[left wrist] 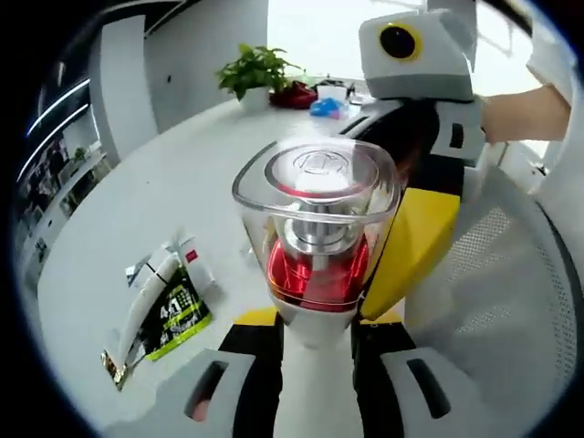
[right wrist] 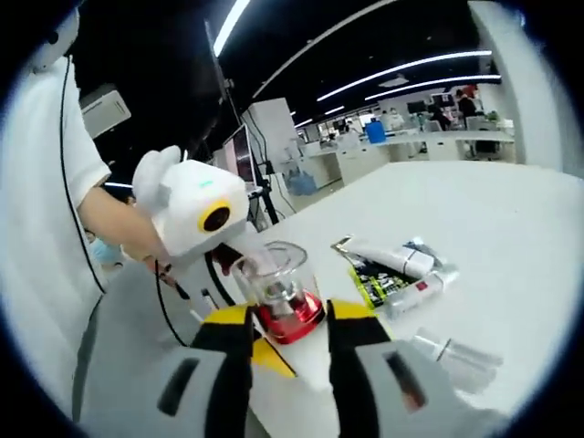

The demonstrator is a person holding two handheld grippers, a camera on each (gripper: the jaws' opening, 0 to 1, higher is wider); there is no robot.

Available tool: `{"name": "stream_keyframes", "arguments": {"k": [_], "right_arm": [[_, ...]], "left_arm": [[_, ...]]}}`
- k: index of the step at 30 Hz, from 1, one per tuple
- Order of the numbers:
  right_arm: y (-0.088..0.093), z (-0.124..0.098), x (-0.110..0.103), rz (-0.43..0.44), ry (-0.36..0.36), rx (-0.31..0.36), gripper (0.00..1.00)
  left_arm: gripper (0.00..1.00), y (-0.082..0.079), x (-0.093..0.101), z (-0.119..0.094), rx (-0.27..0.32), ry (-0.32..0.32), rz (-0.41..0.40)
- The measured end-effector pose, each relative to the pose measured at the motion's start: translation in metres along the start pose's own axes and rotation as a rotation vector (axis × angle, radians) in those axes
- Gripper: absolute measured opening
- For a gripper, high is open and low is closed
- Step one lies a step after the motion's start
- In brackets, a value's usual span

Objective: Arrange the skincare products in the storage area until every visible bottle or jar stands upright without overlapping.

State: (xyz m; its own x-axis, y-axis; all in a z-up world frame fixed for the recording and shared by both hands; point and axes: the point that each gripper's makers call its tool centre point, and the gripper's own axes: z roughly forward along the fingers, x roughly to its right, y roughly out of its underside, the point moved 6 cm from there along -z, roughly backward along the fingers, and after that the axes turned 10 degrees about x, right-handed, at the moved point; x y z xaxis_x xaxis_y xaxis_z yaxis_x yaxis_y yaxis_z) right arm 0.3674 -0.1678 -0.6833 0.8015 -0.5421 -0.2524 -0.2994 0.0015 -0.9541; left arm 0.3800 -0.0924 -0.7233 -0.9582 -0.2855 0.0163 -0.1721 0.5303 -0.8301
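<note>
A skincare bottle (left wrist: 319, 265) with a red body, a silver pump and a clear cap stands between the jaws of my left gripper (left wrist: 319, 319), which is shut on its white lower part. The same bottle (right wrist: 285, 301) also sits tight between the yellow-tipped jaws of my right gripper (right wrist: 290, 315). In the left gripper view the right gripper (left wrist: 420, 228) comes in from the right, one yellow jaw against the bottle's side. The left gripper (right wrist: 205, 219) enters the right gripper view from the left. White tubes (left wrist: 164, 278) and a green-black sachet (left wrist: 178, 315) lie flat on the white table (left wrist: 137, 201).
The tubes (right wrist: 397, 258) and sachet (right wrist: 376, 278) lie right of the bottle, with a clear plastic piece (right wrist: 456, 351) nearer. A potted plant (left wrist: 255, 73) and red and blue items (left wrist: 310, 99) stand at the table's far end. A person's arm (right wrist: 114, 224) holds the left gripper.
</note>
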Motion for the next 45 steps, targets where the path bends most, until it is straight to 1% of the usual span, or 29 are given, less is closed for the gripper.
{"name": "stream_keyframes", "arguments": {"k": [2,3,5,10,15,18,20,31,38,45], "right_arm": [[0.003,0.002,0.000,-0.009,0.015,-0.010,0.31],[0.004,0.002,0.000,-0.012,0.019,-0.010,0.32],[0.003,0.002,0.002,-0.011,0.032,0.005,0.32],[0.003,0.004,0.004,-0.022,0.049,0.008,0.32],[0.003,0.007,0.008,-0.040,0.069,0.002,0.33],[0.003,0.009,0.012,-0.047,0.083,0.001,0.33],[0.002,0.010,0.016,-0.046,0.095,0.005,0.33],[-0.004,0.016,0.043,-0.074,0.131,0.005,0.33],[-0.008,0.015,0.070,-0.095,0.154,-0.004,0.32],[-0.010,0.009,0.094,-0.085,0.177,0.001,0.32]], "left_arm": [[0.25,0.003,-0.001,0.002,-0.008,0.000,0.006],[0.25,0.002,-0.002,0.003,0.005,0.002,0.008],[0.25,0.002,-0.004,0.005,0.007,-0.001,-0.013],[0.25,0.002,-0.007,0.005,0.016,0.003,0.001],[0.26,0.000,-0.010,0.008,0.015,0.012,0.028],[0.26,-0.002,-0.014,0.011,0.006,0.015,0.064],[0.26,-0.003,-0.017,0.013,0.002,0.017,0.077],[0.25,-0.013,-0.042,0.027,0.011,0.034,0.056],[0.25,-0.025,-0.060,0.045,0.018,0.042,0.054],[0.25,-0.037,-0.069,0.061,0.028,0.052,0.058]]}}
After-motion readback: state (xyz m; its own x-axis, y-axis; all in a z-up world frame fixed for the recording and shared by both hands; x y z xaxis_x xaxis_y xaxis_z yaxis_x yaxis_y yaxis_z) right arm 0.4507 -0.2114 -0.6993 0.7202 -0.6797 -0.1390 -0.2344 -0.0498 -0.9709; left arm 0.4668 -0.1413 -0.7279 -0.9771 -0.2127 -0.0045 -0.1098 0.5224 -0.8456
